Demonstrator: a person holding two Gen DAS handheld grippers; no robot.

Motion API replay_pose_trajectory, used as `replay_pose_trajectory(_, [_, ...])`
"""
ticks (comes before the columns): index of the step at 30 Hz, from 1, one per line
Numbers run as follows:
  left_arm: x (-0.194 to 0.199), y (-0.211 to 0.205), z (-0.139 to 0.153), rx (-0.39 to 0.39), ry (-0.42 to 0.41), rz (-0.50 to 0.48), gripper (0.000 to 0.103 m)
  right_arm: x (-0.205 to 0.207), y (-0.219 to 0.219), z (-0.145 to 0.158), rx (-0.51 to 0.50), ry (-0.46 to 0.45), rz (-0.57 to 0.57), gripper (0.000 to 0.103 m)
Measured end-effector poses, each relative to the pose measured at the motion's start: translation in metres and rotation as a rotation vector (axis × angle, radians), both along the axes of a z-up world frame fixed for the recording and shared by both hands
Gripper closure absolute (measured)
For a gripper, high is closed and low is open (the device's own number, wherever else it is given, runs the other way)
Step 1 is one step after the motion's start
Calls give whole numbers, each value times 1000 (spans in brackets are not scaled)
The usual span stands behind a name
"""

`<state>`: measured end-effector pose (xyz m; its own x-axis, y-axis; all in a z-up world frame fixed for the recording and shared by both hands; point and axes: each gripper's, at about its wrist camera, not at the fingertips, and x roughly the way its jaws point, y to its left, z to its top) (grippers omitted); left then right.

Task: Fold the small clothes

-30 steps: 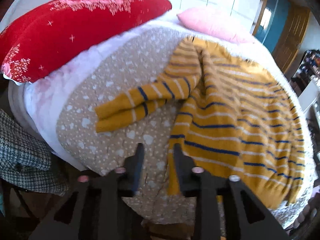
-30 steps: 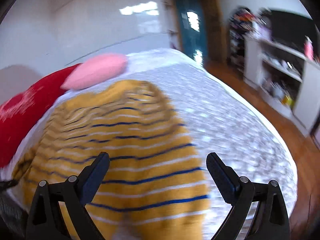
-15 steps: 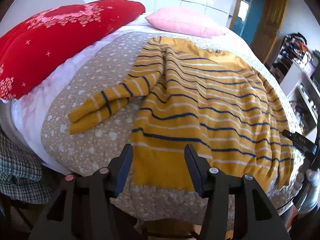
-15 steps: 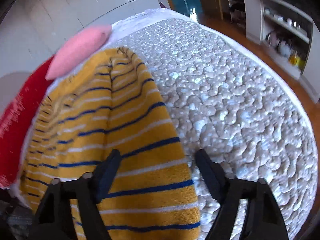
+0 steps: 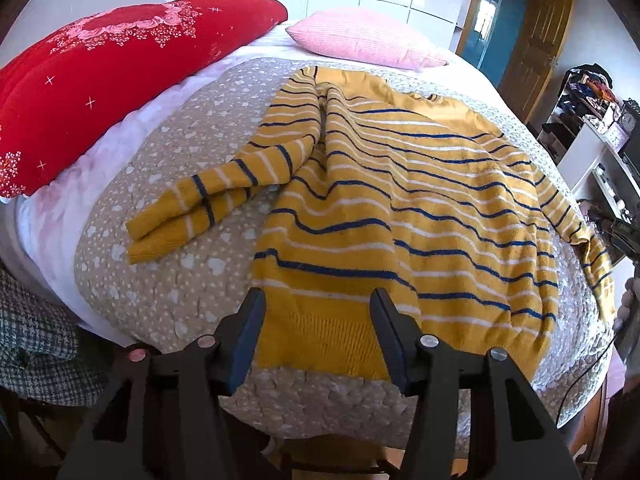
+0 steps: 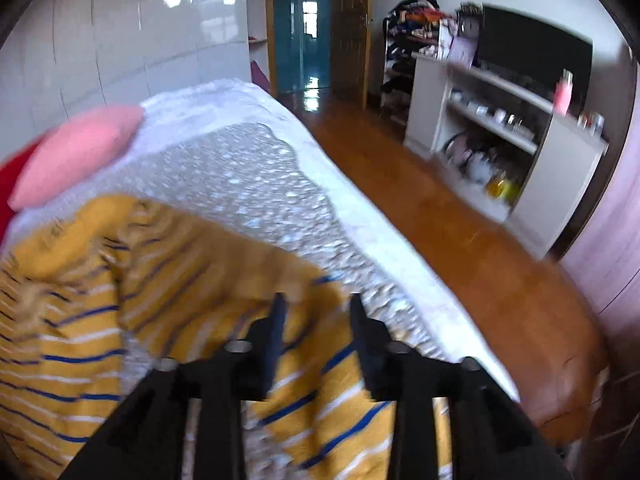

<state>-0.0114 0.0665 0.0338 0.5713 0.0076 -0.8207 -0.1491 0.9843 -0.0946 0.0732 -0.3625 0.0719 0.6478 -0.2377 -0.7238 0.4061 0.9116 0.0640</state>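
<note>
A yellow sweater with blue and white stripes (image 5: 400,208) lies spread flat on the bed. Its left sleeve (image 5: 208,204) is bent across the spotted beige cover. My left gripper (image 5: 318,300) is open and empty, hovering just above the sweater's bottom hem. In the right wrist view the sweater's right sleeve (image 6: 316,360) runs between the fingers of my right gripper (image 6: 318,304). The jaws are narrow and about the sleeve's width apart. The view is blurred and I cannot tell whether they pinch it. The right gripper also shows at the far right of the left wrist view (image 5: 620,236).
A red quilt (image 5: 100,68) and a pink pillow (image 5: 360,40) lie at the head of the bed. A checked cloth (image 5: 36,344) hangs at the left. A white shelf unit (image 6: 500,132) with a TV stands across the wooden floor (image 6: 460,240) on the right.
My left gripper has opened wider and pulled back over the hem. My right gripper has narrowed its jaws and moved right to the sleeve at the bed's edge.
</note>
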Motion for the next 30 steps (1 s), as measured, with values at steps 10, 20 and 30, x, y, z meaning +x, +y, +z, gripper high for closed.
replay_pose_trajectory(10, [7, -27, 2, 83, -6, -49, 43, -42, 98, -18, 130, -7, 235, 39])
replay_pose_trajectory(20, [52, -76, -10, 110, 32, -158, 42, -38, 128, -29, 137, -11, 297, 35])
replay_pose_trajectory(30, [99, -119, -37, 133, 96, -223, 42, -19, 116, -42, 185, -4, 294, 35])
